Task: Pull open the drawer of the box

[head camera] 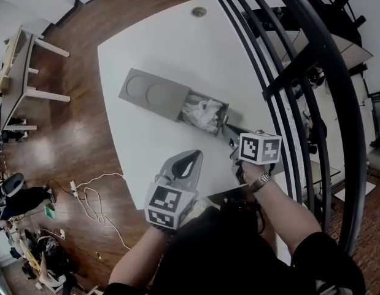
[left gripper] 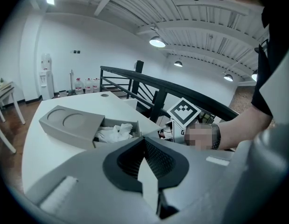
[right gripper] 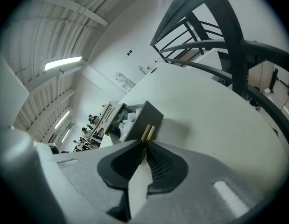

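Note:
A grey box (head camera: 154, 94) with two round recesses in its lid lies on the white table (head camera: 153, 35). Its drawer (head camera: 205, 114) stands pulled out toward me, with crumpled white paper (left gripper: 115, 132) inside. My right gripper (right gripper: 144, 143) is shut on the small brass handle (right gripper: 147, 133) at the middle of the drawer front (right gripper: 151, 115). In the head view the right gripper (head camera: 229, 129) reaches the drawer from the near right. My left gripper (head camera: 193, 158) hovers at the table's near edge, shut with nothing in it, well apart from the box (left gripper: 69, 122).
A black metal railing (head camera: 282, 60) runs along the table's right side, close to my right arm. A round cable hole (head camera: 199, 11) sits at the far end of the table. White cables (head camera: 94, 192) lie on the wooden floor to the left, beside another desk (head camera: 21, 60).

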### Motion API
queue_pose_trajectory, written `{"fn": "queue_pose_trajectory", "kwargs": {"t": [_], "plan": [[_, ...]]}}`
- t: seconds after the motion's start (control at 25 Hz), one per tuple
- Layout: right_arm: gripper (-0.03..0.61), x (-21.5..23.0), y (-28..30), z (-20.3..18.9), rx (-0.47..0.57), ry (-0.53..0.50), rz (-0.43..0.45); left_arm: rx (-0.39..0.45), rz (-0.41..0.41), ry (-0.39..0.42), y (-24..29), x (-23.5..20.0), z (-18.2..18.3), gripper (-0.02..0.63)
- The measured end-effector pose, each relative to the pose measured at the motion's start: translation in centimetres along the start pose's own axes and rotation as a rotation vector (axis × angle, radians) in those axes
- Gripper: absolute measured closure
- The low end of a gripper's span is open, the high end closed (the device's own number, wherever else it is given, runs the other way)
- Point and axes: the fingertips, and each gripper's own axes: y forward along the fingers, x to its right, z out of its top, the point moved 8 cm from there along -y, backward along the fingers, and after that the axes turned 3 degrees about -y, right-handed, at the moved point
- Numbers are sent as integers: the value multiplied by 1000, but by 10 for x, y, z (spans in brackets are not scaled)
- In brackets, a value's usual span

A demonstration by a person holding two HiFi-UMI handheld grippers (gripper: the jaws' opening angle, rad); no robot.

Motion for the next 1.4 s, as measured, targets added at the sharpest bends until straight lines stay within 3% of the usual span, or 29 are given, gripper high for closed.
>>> {"fn": "queue_pose_trajectory", "kwargs": {"t": [0.56,1.4], "plan": [[563,16,-29,-12,39,45,-58,-5,-70,52,13,15,11,600],[569,29,-45,-10,38,63,-107,-6,-108,63,25,25,19,600]]}}
